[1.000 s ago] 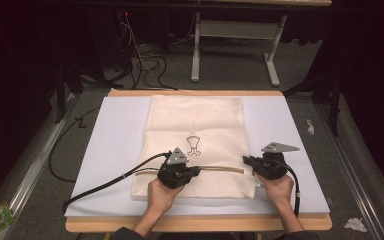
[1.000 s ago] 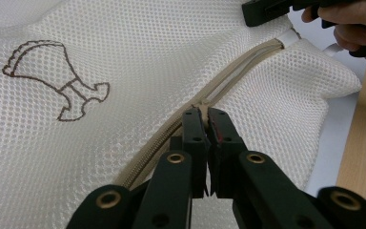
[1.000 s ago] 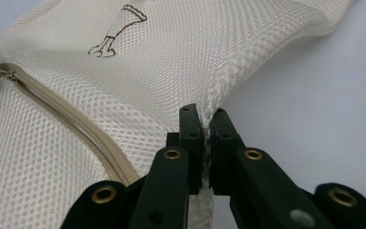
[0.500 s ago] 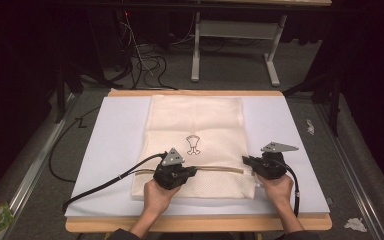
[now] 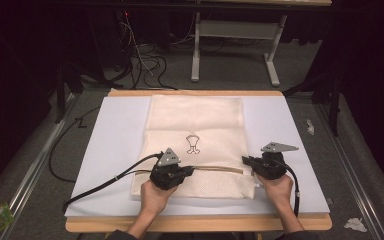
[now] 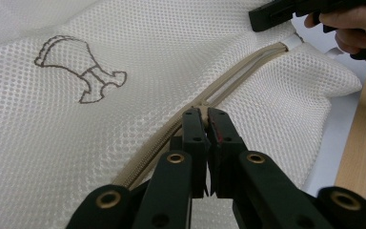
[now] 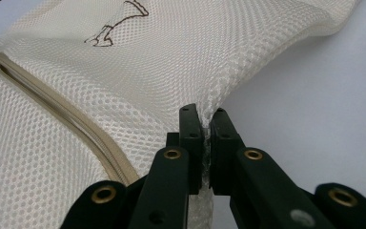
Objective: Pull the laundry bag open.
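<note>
At the counter's (image 5: 100, 150) near edge, the left tool (image 6: 205, 121) is clamped on the zipper pull (image 6: 201, 106) of a mesh bag (image 5: 195, 125) lying flat mid-counter, apparently to work the zipper (image 5: 215, 169); the right tool (image 7: 204, 125) pinches the bag's side edge, likely anchoring it taut.

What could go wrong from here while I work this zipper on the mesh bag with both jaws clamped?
The left gripper pinches the zipper pull only at its tips, so it could slip off under a tug. The right gripper holds just a thin fold at the edge of the mesh bag; the netting may stretch, snag or pull free. The bag lies loose on the white mat, so it could bunch up and jam the zipper.
</note>
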`<state>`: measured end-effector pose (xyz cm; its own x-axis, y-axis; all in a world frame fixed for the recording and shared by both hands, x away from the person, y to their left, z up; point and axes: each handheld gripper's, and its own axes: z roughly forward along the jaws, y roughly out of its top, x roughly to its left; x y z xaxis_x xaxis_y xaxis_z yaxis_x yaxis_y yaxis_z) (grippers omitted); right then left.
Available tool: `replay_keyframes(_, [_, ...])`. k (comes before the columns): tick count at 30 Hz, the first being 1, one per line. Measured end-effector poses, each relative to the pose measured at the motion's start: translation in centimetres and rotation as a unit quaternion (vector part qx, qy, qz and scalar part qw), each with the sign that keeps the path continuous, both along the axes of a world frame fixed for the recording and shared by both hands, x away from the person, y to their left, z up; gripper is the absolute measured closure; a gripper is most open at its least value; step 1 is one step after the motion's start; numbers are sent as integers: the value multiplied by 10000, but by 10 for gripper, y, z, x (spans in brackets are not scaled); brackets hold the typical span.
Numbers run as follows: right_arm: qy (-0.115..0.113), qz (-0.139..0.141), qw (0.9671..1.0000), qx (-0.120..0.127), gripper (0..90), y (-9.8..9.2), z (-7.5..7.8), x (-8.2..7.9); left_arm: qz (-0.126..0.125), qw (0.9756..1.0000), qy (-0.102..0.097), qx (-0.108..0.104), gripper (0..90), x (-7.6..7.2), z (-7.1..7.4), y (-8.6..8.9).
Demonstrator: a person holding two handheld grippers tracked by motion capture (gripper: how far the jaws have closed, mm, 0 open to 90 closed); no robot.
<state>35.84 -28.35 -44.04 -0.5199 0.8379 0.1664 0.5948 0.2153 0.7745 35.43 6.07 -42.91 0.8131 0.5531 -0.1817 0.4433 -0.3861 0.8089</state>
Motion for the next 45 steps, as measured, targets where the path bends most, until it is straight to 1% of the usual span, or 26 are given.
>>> replay_keyframes(1, [-8, 0, 10000, -14, 878, 0, 0, 0, 11, 10000, 20, -25, 871, 0, 0, 1])
replay_keyframes(3, [-4, 7, 10000, -7, 879, 0, 0, 0, 2, 10000, -4, -10, 871, -1, 0, 2])
replay_keyframes(6, [13, 3, 10000, -17, 878, 1, 0, 0, 5, 10000, 2, -60, 871, -1, 0, 4])
replay_keyframes(7, [13, 10, 10000, -18, 879, 1, 0, 0, 9, 10000, 32, -89, 871, -1, 0, 5])
replay_keyframes(10, [16, 8, 10000, -29, 879, 1, 0, 0, 29, 10000, 19, -68, 871, -1, -1, 6])
replay_keyframes(12, [22, -8, 10000, -61, 878, 0, -1, 0, 52, 9999, 25, -85, 871, -2, 0, 8])
replay_keyframes(16, [23, -1, 10000, -34, 878, 0, -1, 0, 72, 9999, 32, -116, 871, -2, 1, 13])
replay_keyframes(21, [18, 16, 10000, -55, 878, 0, -1, 1, 88, 9999, 14, -120, 871, -2, 1, 14])
replay_keyframes(25, [14, 5, 10000, -54, 879, 0, -1, 0, 83, 9998, 51, -166, 871, -1, 1, 16])
replay_keyframes(30, [16, -9, 10000, -73, 878, 0, -2, 1, 142, 9997, 27, -176, 871, -2, 1, 19])
replay_keyframes(33, [36, -21, 10000, -80, 879, 0, -2, 1, 171, 9996, 50, -196, 871, -2, 1, 22])
replay_keyframes(34, [45, -13, 10000, -47, 878, 0, -2, 1, 184, 9997, 38, -183, 871, -2, 1, 23])
replay_keyframes(35, [15, -11, 10000, -92, 878, 0, -2, 1, 185, 9996, 37, -188, 871, -2, 2, 23])
replay_keyframes(41, [33, -15, 10000, -60, 879, 0, -3, 1, 239, 9994, 10, -243, 871, -3, 2, 28])
replay_keyframes(43, [-1, -4, 10000, -79, 878, 0, -3, 1, 241, 9994, 22, -235, 871, -3, 2, 29])
replay_keyframes(45, [41, -13, 10000, -57, 879, 0, -2, 1, 244, 9994, 20, -232, 871, -4, 3, 29])
